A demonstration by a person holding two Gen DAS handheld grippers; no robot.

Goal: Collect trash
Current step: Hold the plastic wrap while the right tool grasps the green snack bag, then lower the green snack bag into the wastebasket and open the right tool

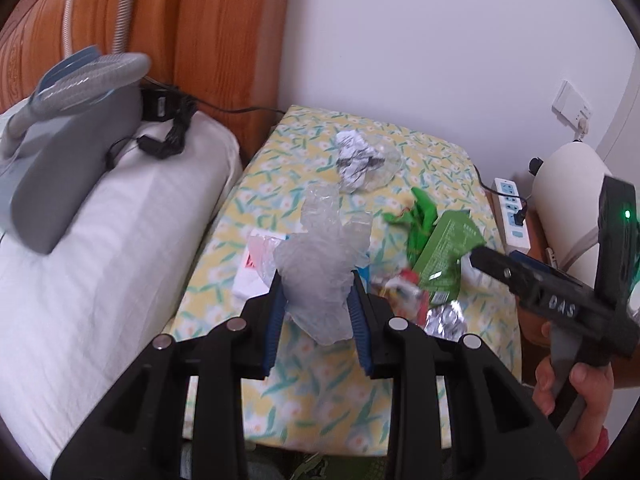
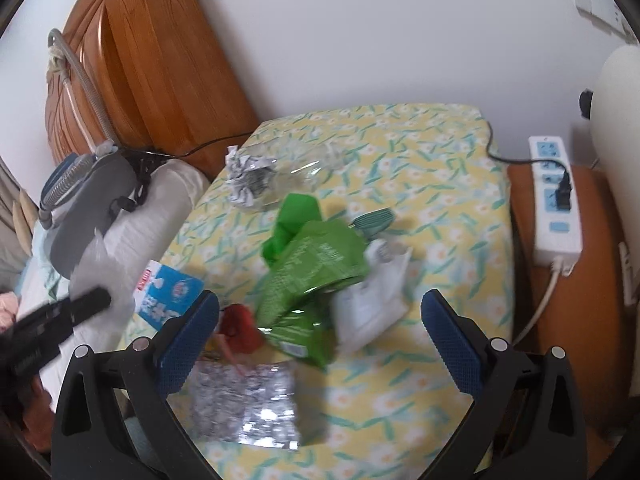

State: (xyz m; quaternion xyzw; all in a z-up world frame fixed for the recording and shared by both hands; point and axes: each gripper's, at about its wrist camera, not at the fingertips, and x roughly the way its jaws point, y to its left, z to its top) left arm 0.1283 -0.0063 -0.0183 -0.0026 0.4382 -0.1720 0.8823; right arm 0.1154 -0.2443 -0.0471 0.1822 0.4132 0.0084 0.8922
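My left gripper (image 1: pixel 318 286) is shut on a crumpled clear plastic wrapper (image 1: pixel 320 264), held above the flowered table (image 1: pixel 320 392). My right gripper (image 2: pixel 320 316) is open above a pile of trash: a green snack bag (image 2: pixel 316 264), a white packet (image 2: pixel 372 304), a red wrapper (image 2: pixel 240 326) and a silver foil bag (image 2: pixel 244 404). A crumpled paper ball (image 2: pixel 244 180) and a clear plastic bottle (image 2: pixel 304 168) lie further back. A blue and white carton (image 2: pixel 168 292) lies at the left. In the left wrist view the right gripper (image 1: pixel 476 254) reaches over the green bag (image 1: pixel 448 256).
A bed with a white pillow (image 1: pixel 100 240) and a grey machine with a hose (image 1: pixel 72 140) is at the left. A wooden headboard (image 1: pixel 192 40) stands behind. A white power strip (image 2: pixel 554 200) lies on a brown stand at the right, beside a white round object (image 1: pixel 572 184).
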